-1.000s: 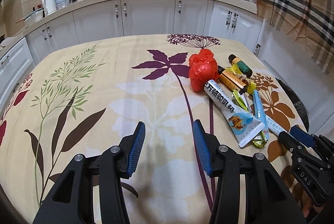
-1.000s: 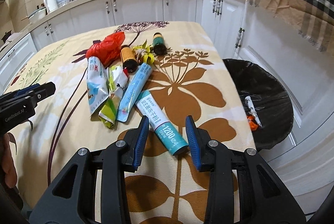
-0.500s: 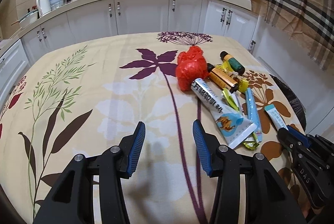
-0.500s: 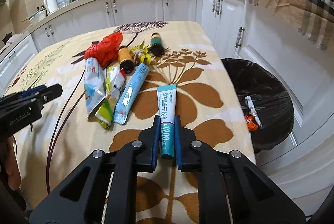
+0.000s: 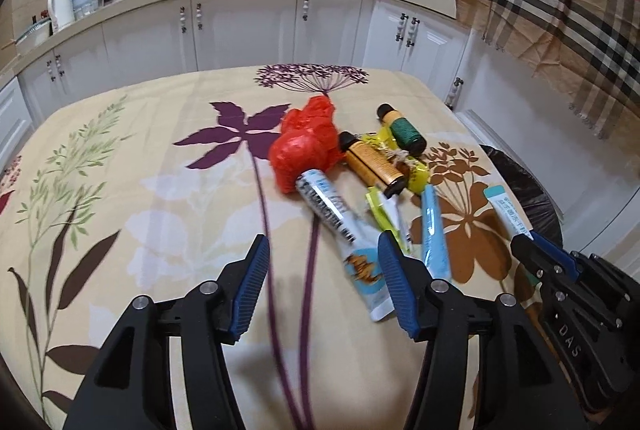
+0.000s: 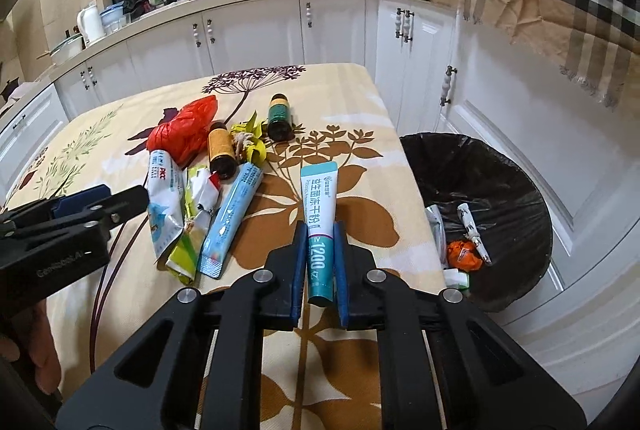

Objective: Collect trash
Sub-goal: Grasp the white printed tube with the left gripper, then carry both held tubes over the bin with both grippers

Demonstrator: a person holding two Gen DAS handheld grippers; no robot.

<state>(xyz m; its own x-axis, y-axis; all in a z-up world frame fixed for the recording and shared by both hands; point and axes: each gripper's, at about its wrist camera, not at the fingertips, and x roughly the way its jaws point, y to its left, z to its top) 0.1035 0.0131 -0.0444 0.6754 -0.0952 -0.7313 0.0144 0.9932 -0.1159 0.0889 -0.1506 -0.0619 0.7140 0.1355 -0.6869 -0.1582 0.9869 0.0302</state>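
While only the right wrist view looks into the black bin (image 6: 516, 165), just off the table (image 6: 352, 85) edge, right gripper (image 6: 319, 262) clamps teal sachet (image 6: 319, 205). Left gripper (image 5: 322, 284), just widened, holds nothing; bare cloth left of trash pile (image 5: 352, 173).

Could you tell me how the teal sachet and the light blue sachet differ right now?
The teal sachet is clamped between the right gripper's pads, while the light blue sachet lies untouched on the tablecloth. The teal one stands alone, nearer the bin; the light blue one rests beside the other wrappers in the pile. The teal one is teal and white with large print; the light blue one is pale blue throughout. Both are long, narrow stick packets.
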